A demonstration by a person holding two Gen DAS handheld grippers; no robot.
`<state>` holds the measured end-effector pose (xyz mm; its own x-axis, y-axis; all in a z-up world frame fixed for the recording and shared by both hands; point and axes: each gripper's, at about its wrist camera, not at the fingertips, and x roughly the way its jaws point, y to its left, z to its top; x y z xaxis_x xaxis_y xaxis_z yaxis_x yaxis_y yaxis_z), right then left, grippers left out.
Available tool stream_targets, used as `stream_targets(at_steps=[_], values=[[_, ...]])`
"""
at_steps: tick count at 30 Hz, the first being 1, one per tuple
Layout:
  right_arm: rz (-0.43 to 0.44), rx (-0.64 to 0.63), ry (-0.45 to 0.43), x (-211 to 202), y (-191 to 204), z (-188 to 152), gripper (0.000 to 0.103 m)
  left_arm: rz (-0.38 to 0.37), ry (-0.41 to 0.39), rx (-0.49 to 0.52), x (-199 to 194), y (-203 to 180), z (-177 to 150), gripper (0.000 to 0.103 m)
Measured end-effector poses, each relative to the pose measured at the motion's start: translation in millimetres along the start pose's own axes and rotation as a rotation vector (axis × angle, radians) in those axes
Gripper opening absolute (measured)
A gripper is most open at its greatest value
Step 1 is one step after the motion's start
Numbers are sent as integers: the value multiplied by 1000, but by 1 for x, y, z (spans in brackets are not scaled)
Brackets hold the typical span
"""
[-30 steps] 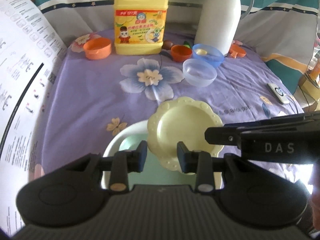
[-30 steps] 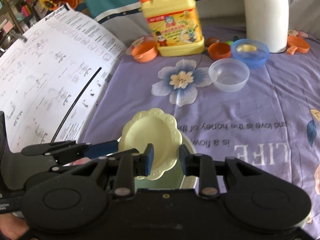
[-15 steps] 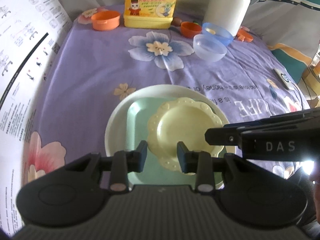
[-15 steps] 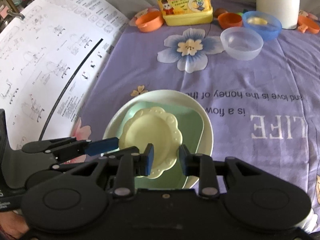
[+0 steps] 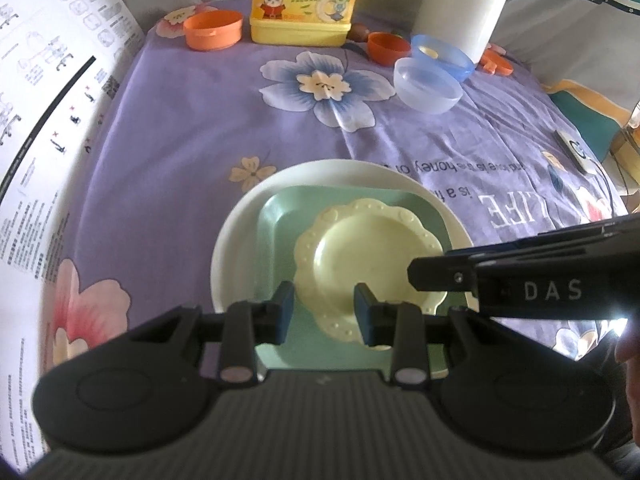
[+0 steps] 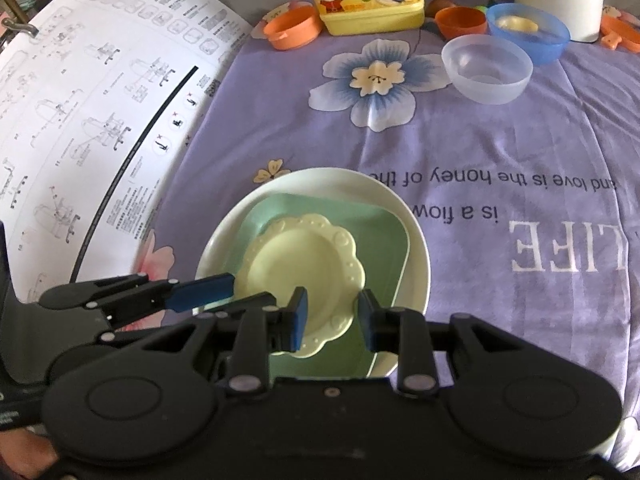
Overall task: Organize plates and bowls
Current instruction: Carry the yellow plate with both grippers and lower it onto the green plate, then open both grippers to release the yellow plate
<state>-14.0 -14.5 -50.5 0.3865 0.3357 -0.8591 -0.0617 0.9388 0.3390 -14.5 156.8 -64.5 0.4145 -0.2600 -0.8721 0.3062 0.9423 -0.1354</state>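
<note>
plates (image 5: 372, 264): 3 stacked | bowls (image 6: 486, 68): 2 | orange cups (image 5: 213, 29): seemingly 2

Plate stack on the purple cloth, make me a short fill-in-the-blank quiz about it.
1. The scalloped yellow plate lies on a square plate coloured ____.
2. The bottom plate of the stack is round and ____.
3. The clear bowl sits in front of a bowl coloured ____.

Missing words: green; white; blue

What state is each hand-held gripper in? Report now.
Left hand-held gripper: open, at the rim of the yellow plate.
Right hand-held gripper: open, at the same plate.
</note>
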Motion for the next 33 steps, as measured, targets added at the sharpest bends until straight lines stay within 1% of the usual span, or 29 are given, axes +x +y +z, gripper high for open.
stream_targets(at_steps=[4, 6, 8, 9, 11, 12, 13, 14, 18, 20, 21, 27, 29, 31, 33], values=[[1, -4, 7, 4, 0, 1, 29, 4, 8, 0, 3, 0, 0, 34], [4, -8, 8, 5, 0, 2, 29, 14, 8, 1, 4, 0, 0, 41], [2, -17, 5, 4, 0, 2, 31, 25, 1, 5, 4, 0, 0, 53], [-1, -22, 2, 4, 1, 2, 36, 26, -2, 5, 3, 0, 0, 56], [-12, -35, -14, 1, 2, 2, 55, 35, -13, 3, -1, -1, 1, 72], [-16, -42, -26, -1, 2, 3, 65, 44, -24, 4, -3, -1, 1, 76], [-21, -51, -42, -4, 3, 3, 73, 52, -35, 7, -6, -2, 2, 82], [-29, -64, -59, -7, 5, 3, 75, 63, -46, 10, -9, -3, 2, 85], [-45, -96, -101, -15, 9, 5, 78, 64, -65, -4, -15, -3, 6, 90], [-45, -91, -111, -18, 8, 6, 86, 66, -69, -11, -16, -2, 7, 94], [-45, -88, -117, -19, 7, 6, 92, 70, -72, -14, -17, -2, 7, 96], [-43, -88, -129, -24, 5, 7, 93, 86, -76, -21, -21, -2, 8, 100], [-43, -89, -132, -27, 5, 6, 94, 94, -74, -26, -22, -2, 8, 103], [-47, -86, -137, -27, 5, 5, 98, 97, -69, -32, -22, -1, 8, 103], [-48, -86, -143, -29, 4, 4, 98, 98, -64, -38, -22, -1, 8, 103]])
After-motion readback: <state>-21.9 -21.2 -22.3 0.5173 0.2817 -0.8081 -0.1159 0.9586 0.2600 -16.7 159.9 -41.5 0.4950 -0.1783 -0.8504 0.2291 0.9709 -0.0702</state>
